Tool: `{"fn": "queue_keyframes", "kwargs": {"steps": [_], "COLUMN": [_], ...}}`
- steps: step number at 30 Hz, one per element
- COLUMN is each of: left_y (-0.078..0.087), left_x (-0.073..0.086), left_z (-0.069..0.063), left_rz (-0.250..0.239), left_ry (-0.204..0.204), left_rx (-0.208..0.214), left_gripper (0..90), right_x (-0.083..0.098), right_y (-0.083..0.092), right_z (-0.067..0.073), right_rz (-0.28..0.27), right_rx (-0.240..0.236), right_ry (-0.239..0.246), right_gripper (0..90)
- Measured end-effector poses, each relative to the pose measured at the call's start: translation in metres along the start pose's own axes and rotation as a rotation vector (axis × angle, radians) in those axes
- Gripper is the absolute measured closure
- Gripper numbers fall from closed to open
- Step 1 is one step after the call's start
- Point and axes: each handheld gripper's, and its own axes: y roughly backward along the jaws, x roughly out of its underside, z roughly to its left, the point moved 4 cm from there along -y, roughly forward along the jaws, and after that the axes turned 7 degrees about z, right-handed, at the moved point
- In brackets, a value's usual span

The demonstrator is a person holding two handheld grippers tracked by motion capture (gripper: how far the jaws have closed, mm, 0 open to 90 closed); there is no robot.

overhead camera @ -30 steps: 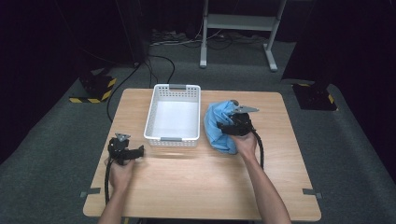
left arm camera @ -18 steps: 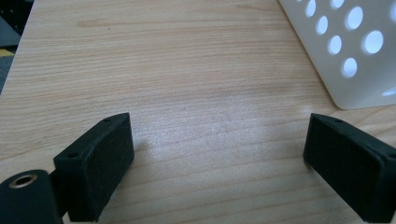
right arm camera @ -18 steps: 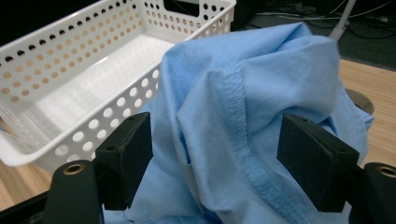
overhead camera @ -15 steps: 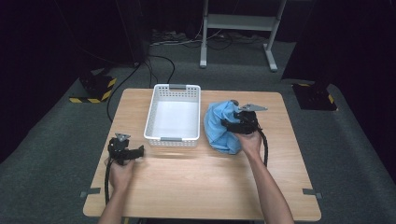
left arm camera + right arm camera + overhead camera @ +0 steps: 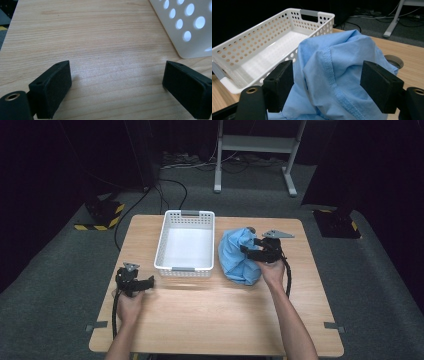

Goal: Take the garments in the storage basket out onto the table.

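A crumpled light-blue cloth (image 5: 239, 255) (image 5: 337, 75) lies on the wooden table just right of a white perforated basket (image 5: 185, 245) (image 5: 262, 47). My right gripper (image 5: 251, 251) (image 5: 329, 87) is open, its jaws standing on either side of a raised fold of the cloth without closing on it. My left gripper (image 5: 149, 283) (image 5: 115, 90) rests low over bare wood at the front left, open with nothing between its jaws. A corner of the basket (image 5: 190, 27) shows at the upper right of the left gripper view.
The basket is empty. The table (image 5: 215, 320) is set on dark carpet, with a cable (image 5: 150, 195) and a metal stand (image 5: 255, 150) beyond its far edge. A round cable hole (image 5: 394, 60) sits in the table behind the cloth.
My right gripper has shifted slightly left and down onto the cloth. The left gripper has stayed put.
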Motion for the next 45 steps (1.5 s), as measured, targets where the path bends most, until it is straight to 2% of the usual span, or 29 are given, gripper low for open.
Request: {"fn": "queue_keyframes", "kwargs": {"steps": [8,16,22,34,45], "left_y": [0.0,0.0,0.0,0.0,0.0], "left_x": [0.0,0.0,0.0,0.0,0.0], "left_z": [0.0,0.0,0.0,0.0,0.0], "left_rz": [0.0,0.0,0.0,0.0,0.0], "left_ry": [0.0,0.0,0.0,0.0,0.0], "left_rx": [0.0,0.0,0.0,0.0,0.0], "left_gripper": [8.6,8.6,8.6,8.6,8.6], "right_x": [-0.002,-0.004,-0.006,-0.013,-0.013], "right_y": [0.01,0.017,0.026,0.04,0.055], "right_z": [-0.004,-0.004,-0.007,-0.007,-0.012], "right_rz": [-0.03,-0.044,-0.076,-0.107,-0.137], "right_rx": [-0.01,-0.014,-0.028,-0.026,-0.029], "right_ry": [-0.02,-0.018,-0.038,-0.026,-0.042], "right_gripper": [26.6,26.7,26.8,26.8,26.8]}}
